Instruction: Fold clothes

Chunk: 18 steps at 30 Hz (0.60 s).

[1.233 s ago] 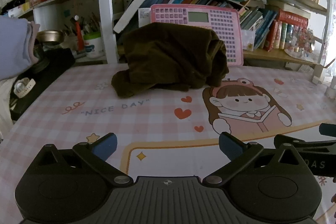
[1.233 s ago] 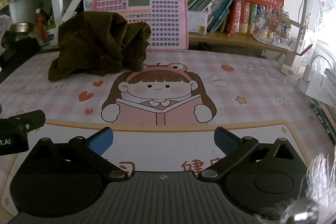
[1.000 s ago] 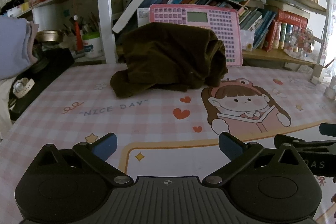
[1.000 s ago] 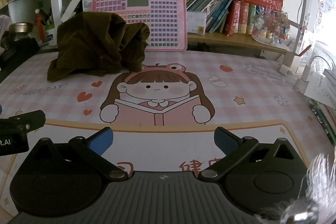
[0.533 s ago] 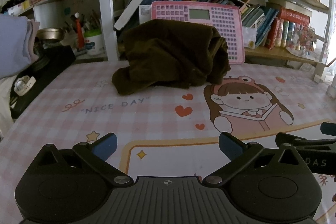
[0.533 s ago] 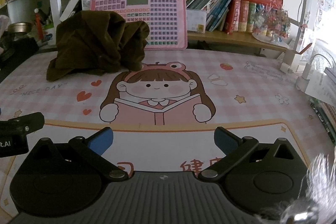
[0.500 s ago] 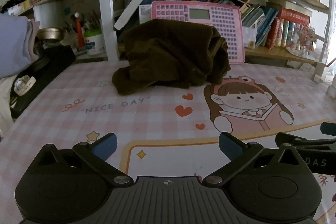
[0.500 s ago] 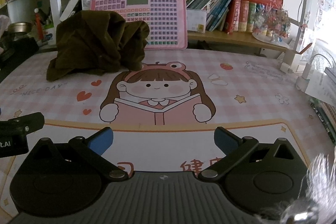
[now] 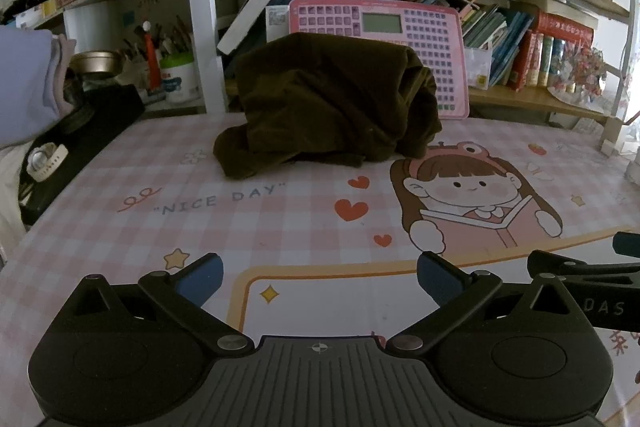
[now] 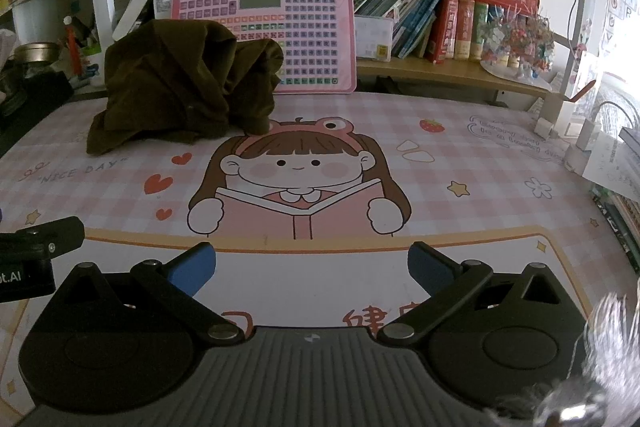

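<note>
- Since the earlier frames almost nothing had moved: the view had only drifted a touch, and the brown garment (image 9: 332,103) lay in the same heap at the far side of the counter (image 9: 120,187).
- The left gripper (image 9: 318,277) hung low over the near edge of the counter, its jaws spread wide with nothing between them.
- The right gripper (image 10: 310,267) sat alongside it, jaws likewise wide apart and holding nothing; part of it showed at the right edge of the left wrist view.
- The garment was crumpled and unfolded, well apart from both grippers, its right side just touching the top of the cartoon girl (image 10: 296,183) printed on the pink checked mat.
- Behind the garment a pink toy tablet (image 10: 280,31) stood upright, leaning against the bookshelf (image 10: 460,67); the cloth hid its lower left corner.
- To the left, on a lower shelf, a white cup (image 9: 178,75) held pens and brushes standing upright.
- Beside it sat a brass-coloured bowl (image 9: 96,63); its contents could not be seen.
- Rows of books (image 10: 452,27) filled the shelf to the right of the tablet.
- A black bag (image 9: 84,143) with a watch (image 9: 44,159) on it rested at the counter's left edge.
</note>
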Tool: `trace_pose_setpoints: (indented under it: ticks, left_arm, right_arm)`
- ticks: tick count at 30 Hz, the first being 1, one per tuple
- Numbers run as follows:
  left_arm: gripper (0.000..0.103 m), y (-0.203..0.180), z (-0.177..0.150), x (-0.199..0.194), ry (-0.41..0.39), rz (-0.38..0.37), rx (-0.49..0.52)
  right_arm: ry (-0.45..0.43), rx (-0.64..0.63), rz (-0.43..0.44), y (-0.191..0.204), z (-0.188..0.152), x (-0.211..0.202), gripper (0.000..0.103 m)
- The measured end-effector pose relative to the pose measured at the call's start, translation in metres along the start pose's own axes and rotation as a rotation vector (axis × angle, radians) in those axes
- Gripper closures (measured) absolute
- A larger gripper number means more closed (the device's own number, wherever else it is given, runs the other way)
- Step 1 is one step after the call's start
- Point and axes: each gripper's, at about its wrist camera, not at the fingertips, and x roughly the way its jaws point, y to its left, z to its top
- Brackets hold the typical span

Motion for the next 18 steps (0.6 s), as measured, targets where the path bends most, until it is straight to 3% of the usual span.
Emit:
trace_pose_setpoints:
  ticks: [18]
  left_arm:
    - [0.000,-0.0016,-0.0001,0.0043,0.010,0.004,0.007]
  right_arm:
    - [0.014,0.001,0.010,-0.0003,0.0022,0.0084,0.000]
